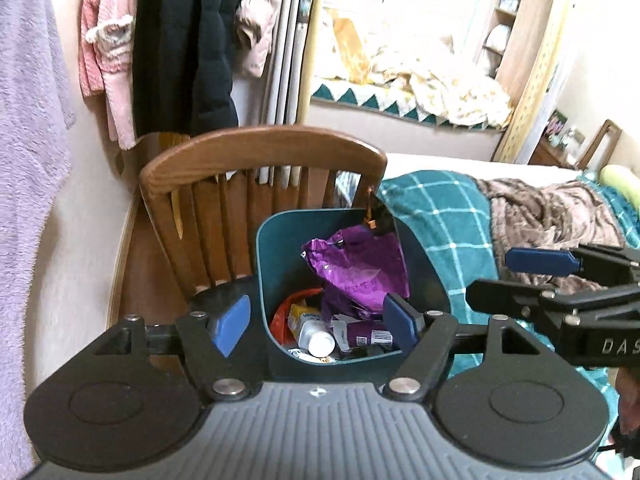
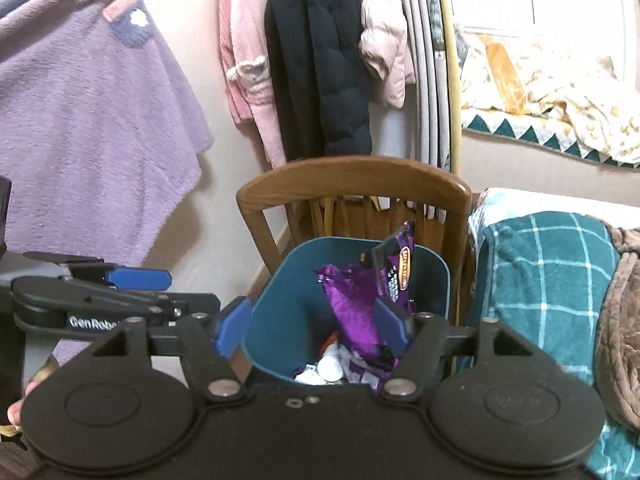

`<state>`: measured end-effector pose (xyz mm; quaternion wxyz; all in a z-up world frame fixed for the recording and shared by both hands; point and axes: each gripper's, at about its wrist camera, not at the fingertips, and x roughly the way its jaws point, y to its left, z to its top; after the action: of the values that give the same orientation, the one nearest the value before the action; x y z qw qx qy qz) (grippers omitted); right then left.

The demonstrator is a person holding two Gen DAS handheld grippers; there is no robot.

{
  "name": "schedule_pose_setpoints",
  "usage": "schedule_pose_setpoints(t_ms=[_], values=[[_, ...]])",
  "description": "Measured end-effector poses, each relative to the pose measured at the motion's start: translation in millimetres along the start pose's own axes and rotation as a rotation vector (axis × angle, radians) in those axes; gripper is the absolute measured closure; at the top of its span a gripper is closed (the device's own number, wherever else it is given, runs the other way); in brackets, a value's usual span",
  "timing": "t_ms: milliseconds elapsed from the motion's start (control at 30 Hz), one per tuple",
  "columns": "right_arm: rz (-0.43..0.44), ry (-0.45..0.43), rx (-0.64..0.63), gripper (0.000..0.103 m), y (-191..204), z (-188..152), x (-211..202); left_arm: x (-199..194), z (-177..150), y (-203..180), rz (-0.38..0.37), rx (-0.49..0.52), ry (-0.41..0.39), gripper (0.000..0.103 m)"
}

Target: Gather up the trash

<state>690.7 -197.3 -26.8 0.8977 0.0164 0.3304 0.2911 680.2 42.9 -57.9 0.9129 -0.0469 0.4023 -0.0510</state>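
A teal trash bin (image 1: pixel 268 256) stands in front of a wooden chair and holds a crumpled purple snack bag (image 1: pixel 360 268), a white bottle (image 1: pixel 318 340) and other wrappers. My left gripper (image 1: pixel 316 326) is open and empty just above the bin's near rim. My right gripper (image 2: pixel 314 326) is open and empty over the same bin (image 2: pixel 272 320), with the purple bag (image 2: pixel 352 308) between its fingers but not clamped. The right gripper also shows in the left wrist view (image 1: pixel 540 276), and the left gripper shows in the right wrist view (image 2: pixel 132 284).
A wooden chair (image 1: pixel 260 152) stands behind the bin against the wall. Clothes (image 1: pixel 180 40) hang above it. A bed with a teal checked blanket (image 1: pixel 448 216) and brown throw (image 1: pixel 552 208) is to the right. A purple fleece (image 2: pixel 80 120) hangs at the left.
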Motion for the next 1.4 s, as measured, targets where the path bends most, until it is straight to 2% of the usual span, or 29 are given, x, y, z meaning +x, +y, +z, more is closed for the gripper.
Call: schedule_pose_setpoints(t_ms=[100,167,467,533,600,633,967,1267,1400], values=[[-0.017,-0.026,0.001,0.031,15.4,-8.1,-16.6,-17.8,-7.4,4.2,-0.010,0.010,-0.012,0.028],[-0.017,-0.042,0.007,0.027,23.0,-14.7,-27.1,-28.2,-12.7,7.4,-0.017,0.010,-0.016,0.022],[-0.041,-0.126,0.044,0.008,51.6,-47.6,-76.0,-59.6,-35.6,12.4,-0.047,0.012,-0.020,0.020],[-0.050,-0.136,0.045,0.005,54.9,-53.2,-84.7,-65.6,-39.1,10.4,-0.049,0.020,-0.028,0.015],[-0.054,-0.148,0.042,0.003,57.7,-58.4,-94.2,-70.6,-41.7,7.9,-0.052,0.026,-0.036,0.000],[-0.057,-0.152,0.039,0.000,58.7,-60.5,-98.0,-73.8,-43.3,6.6,-0.055,0.026,-0.045,0.000],[-0.118,-0.192,0.028,0.000,66.6,-71.9,-116.7,-85.7,-48.5,-8.3,-0.001,0.006,-0.077,0.000],[-0.121,-0.229,-0.004,0.000,61.3,-71.5,-122.3,-99.4,-50.4,-18.9,0.063,0.003,-0.100,0.000],[-0.113,-0.235,-0.001,0.000,58.3,-69.0,-120.0,-103.3,-49.4,-19.5,0.064,-0.016,-0.105,0.000]])
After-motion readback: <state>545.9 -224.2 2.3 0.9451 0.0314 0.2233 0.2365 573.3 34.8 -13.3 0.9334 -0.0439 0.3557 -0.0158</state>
